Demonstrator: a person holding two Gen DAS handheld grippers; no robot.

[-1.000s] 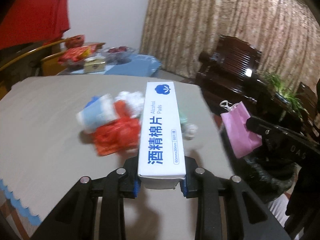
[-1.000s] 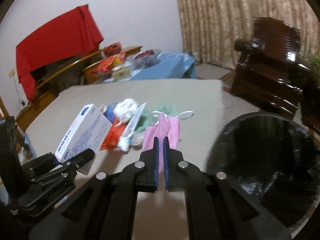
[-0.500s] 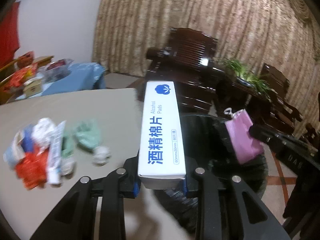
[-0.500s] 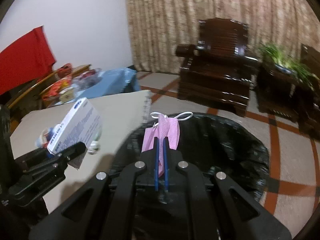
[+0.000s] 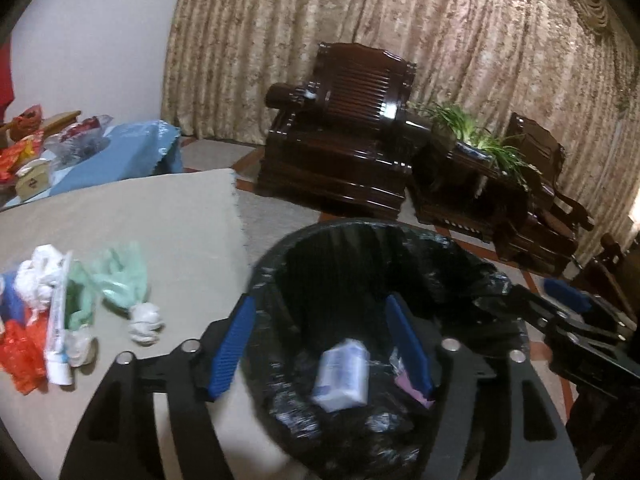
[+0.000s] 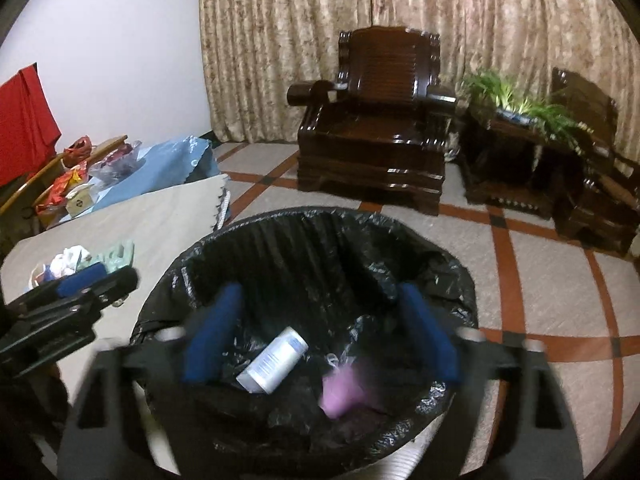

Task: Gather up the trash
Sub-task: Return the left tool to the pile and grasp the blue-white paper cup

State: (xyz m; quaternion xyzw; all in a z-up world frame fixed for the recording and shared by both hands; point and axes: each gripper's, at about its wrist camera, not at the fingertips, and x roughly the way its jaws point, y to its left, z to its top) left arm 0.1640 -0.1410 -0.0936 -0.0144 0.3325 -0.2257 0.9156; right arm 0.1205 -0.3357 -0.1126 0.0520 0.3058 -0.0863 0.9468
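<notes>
Both grippers released over the bin; box and mask inside.

My left gripper [image 5: 320, 344] and right gripper [image 6: 320, 332] had just been opening, jaws apart, nothing between them. White box [image 6: 273, 362] and pink mask [image 6: 346, 392] lay in the black-lined bin [image 6: 460, 280]. Remaining trash pile [image 5: 60, 320] sat on the desk [image 5: 160, 216]. I'd clear the liner rim before swinging back, taking one piece per gripper.

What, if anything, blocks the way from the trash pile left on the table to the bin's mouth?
Nothing visible does. The trash pile lies on the table right beside the bin, whose mouth is uncovered. Both the left gripper and right gripper hang open above it, empty.
</notes>
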